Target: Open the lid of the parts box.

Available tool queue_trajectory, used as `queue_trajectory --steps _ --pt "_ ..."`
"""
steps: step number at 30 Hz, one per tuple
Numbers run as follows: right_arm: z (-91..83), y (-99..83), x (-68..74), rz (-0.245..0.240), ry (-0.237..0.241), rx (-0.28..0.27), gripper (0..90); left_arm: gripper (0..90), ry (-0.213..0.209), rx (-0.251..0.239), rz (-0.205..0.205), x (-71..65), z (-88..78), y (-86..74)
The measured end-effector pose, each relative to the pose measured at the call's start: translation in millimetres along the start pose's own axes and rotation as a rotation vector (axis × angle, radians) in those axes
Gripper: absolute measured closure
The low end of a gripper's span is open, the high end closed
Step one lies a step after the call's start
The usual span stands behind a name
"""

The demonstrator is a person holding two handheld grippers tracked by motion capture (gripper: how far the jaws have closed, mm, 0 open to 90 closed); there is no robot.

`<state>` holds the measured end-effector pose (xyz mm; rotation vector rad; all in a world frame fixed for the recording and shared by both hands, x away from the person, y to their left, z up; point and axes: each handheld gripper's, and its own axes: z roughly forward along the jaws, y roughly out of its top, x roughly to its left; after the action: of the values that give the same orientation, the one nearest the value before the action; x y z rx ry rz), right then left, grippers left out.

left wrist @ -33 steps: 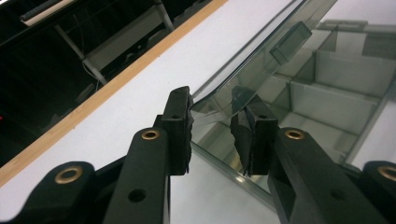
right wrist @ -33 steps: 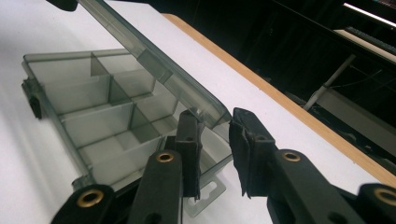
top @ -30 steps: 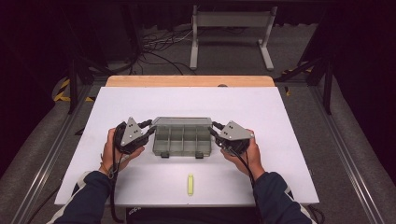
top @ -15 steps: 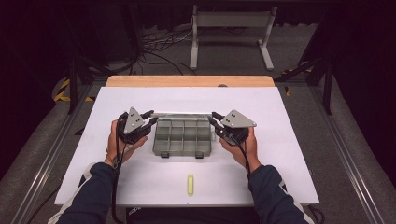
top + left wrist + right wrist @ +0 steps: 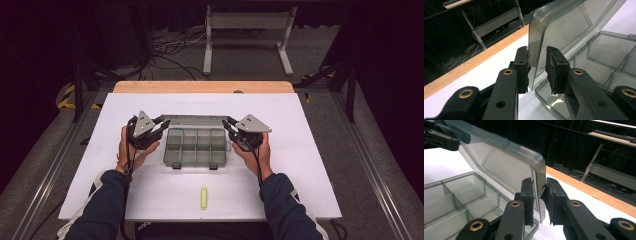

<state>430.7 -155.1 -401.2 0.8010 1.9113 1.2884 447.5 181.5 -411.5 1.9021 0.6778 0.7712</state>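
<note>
A white table [image 5: 310, 150] with a wooden far edge [image 5: 202, 87] stood on grey floor [image 5: 40, 165]. Beyond the table, a grey metal stand [image 5: 247, 30] and tangled cables [image 5: 165, 50] lay in darkness; metal rails [image 5: 372, 175] flanked the table.

Compartment box [image 5: 195, 147]: translucent smoky grey, lid [image 5: 554, 32] the same tint. Table [image 5: 310, 150]: plain white top, pale wood far edge. Marker [image 5: 203, 197]: pale yellow. Left gripper [image 5: 161, 127] and right gripper [image 5: 227, 127]: black, brass-coloured rivets, grey top plates. Sleeves [image 5: 102, 210]: dark navy.
</note>
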Motion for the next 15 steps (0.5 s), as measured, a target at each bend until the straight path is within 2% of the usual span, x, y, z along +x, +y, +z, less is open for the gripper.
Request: queue_trajectory --steps 2,3,6,15 --pt "3.2 -2.8 -1.6 0.030 -0.002 -0.008 78.2 72.6 0.003 0.005 0.000 1.0 2.7 -1.4" --pt "4.9 -4.4 -2.5 0.043 -0.003 -0.005 78.9 72.7 0.000 0.005 -0.011 0.9 3.8 -2.1" --pt "10.6 -9.8 -3.0 0.070 -0.009 0.012 80.0 73.0 0.002 0.011 -0.009 2.2 5.2 -3.5" --pt "18.7 -17.7 -2.6 0.091 -0.036 0.035 81.2 73.8 0.001 0.021 -0.034 4.6 14.2 -7.5"
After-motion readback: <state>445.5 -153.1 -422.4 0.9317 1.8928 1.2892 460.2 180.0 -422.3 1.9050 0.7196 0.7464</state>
